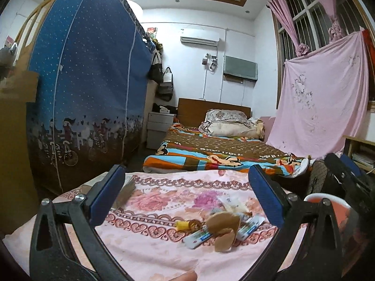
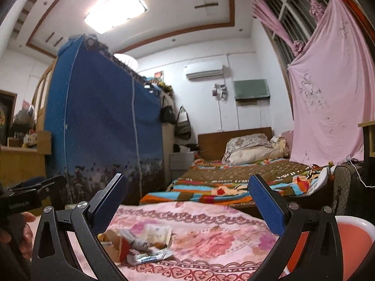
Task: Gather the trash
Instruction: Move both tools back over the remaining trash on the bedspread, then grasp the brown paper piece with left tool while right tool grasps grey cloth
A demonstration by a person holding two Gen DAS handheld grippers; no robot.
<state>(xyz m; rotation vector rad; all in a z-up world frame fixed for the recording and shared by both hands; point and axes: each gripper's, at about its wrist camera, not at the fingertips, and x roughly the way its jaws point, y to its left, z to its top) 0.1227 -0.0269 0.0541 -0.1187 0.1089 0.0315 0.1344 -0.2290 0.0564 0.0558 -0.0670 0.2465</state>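
Both claws stand wide open and empty above a pink floral cloth (image 1: 164, 210). Left gripper (image 1: 187, 196): a trash pile (image 1: 220, 229) of crumpled brown paper, white wrappers and a small yellow item lies on the cloth, between the fingers and nearer the right one, untouched. Right gripper (image 2: 187, 201): the same trash pile (image 2: 143, 243) sits low, just beside the left finger, apart from it. An orange bin (image 2: 351, 245) stands at the right edge
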